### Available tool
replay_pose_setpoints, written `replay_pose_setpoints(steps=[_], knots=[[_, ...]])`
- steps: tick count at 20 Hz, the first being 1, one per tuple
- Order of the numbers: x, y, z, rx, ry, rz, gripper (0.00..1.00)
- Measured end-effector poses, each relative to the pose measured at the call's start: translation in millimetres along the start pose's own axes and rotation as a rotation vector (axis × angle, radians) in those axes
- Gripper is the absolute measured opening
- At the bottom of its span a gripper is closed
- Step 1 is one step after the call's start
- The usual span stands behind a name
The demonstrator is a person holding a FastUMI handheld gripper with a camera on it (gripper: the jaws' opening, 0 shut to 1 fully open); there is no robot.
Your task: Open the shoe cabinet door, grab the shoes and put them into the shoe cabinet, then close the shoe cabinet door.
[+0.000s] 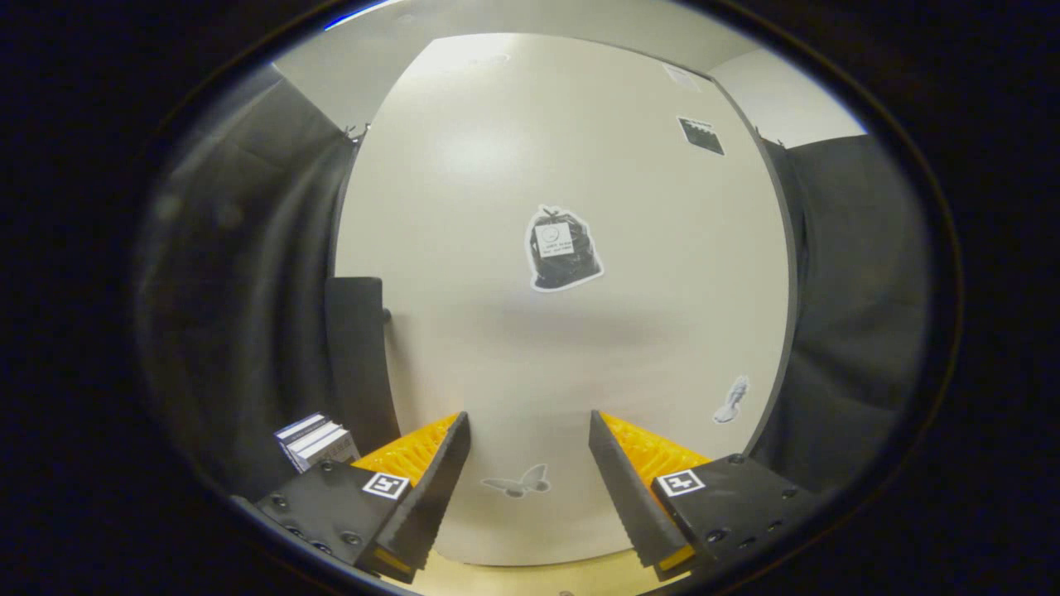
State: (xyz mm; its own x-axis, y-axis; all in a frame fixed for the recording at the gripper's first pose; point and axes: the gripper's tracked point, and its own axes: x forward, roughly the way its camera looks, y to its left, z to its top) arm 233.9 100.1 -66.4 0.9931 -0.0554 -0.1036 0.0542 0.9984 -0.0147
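Shoe cabinet door (563,248) shut dead ahead, gripper (530,472) jaws apart on nothing; handle unseen, so likely to slip.

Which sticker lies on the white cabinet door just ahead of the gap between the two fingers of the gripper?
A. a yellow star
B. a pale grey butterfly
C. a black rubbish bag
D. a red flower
B: the pale grey butterfly sticker sits low on the white cabinet door, just beyond the open gripper; the black rubbish bag sticker is higher up.
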Motion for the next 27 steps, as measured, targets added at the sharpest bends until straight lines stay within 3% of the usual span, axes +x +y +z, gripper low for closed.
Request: replay_pose_setpoints(steps=[12,15,20,27], knots=[[2,-2,-3,-0.001,0.003,0.000,0.93],[-8,-22,3,0.008,-0.006,-0.007,0.93],[-76,-48,14,0.052,-0.015,0.038,0.94],[-157,-76,27,-0.012,-0.042,0.068,0.94]])
